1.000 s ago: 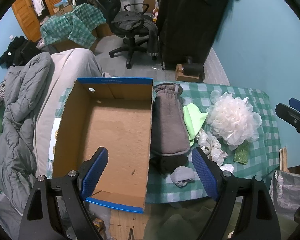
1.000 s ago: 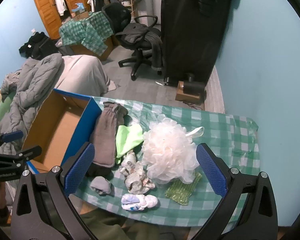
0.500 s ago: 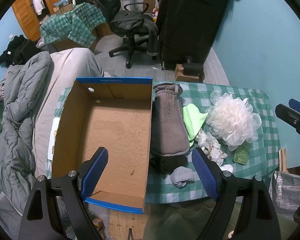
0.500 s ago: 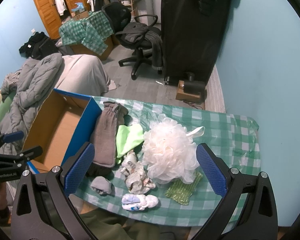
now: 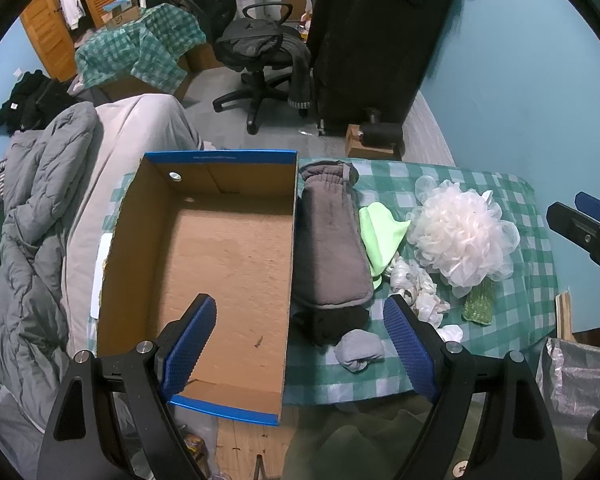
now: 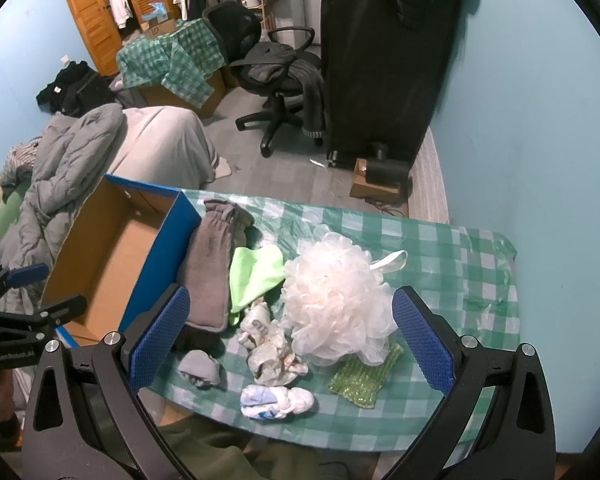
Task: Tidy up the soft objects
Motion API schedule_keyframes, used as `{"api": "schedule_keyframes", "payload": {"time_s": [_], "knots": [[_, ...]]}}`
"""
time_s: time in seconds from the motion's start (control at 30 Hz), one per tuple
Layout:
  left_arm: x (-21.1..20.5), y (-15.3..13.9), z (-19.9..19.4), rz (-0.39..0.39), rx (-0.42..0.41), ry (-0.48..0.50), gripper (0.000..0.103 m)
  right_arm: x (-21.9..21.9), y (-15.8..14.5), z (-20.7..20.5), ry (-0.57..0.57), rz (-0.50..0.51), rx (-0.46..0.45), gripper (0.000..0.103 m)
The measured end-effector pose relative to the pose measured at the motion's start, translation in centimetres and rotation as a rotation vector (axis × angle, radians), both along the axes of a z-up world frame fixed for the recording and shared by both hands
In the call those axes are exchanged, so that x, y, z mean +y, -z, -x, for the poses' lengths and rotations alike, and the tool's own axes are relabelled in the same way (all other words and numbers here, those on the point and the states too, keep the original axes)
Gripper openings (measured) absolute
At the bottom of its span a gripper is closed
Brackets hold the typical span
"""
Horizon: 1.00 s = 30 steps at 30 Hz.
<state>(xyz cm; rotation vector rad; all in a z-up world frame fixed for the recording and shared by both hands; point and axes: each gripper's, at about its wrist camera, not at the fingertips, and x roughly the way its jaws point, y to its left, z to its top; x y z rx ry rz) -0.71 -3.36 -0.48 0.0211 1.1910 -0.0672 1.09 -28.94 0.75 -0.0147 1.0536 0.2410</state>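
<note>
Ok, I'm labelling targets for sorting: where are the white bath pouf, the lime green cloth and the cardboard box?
white bath pouf [image 6: 336,300]: right wrist view, middle of the mesh ball.
lime green cloth [image 6: 252,276]: right wrist view, centre of the fabric.
cardboard box [image 5: 228,256]: left wrist view, bare inner floor.

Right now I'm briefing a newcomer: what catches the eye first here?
The fluffy white bath pouf in the middle of the green checked table. Then the open cardboard box, nothing in it, at the table's left, with a long grey mitten lying beside it.
</note>
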Motion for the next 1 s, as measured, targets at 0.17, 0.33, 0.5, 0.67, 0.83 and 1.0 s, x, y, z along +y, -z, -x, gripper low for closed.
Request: {"api": "schedule_keyframes", "payload": {"time_s": [0.17, 0.33, 0.5, 0.67, 0.83, 1.0], "knots": [[0.0, 0.1, 0.2, 0.024, 0.006, -0.004, 0.087, 0.0, 0.0, 0.1, 0.001, 0.001, 0.001, 0.101], [0.2, 0.0, 0.2, 0.031, 0.007, 0.004, 0.087, 0.0, -0.1, 0.0, 0.002, 0.001, 0.002, 0.101], [0.2, 0.0, 0.0, 0.033, 0.015, 0.015, 0.087, -0.3, 0.2, 0.1, 0.003, 0.002, 0.004, 0.101], [0.0, 0.3, -0.1, 0.040, 0.029, 0.019, 0.087, -0.5, 0.5, 0.3, 0.006, 0.003, 0.011, 0.101], [-0.5, 1.2, -0.2, 0.033, 0.047, 0.029, 0.087, -1.6, 0.9, 0.5, 0.013, 0.010, 0.020, 0.101], [-1.3, 2.8, -0.3, 0.021, 0.080, 0.041, 0.087, -2.7, 1.3, 0.2, 0.020, 0.023, 0.033, 0.101]]}}
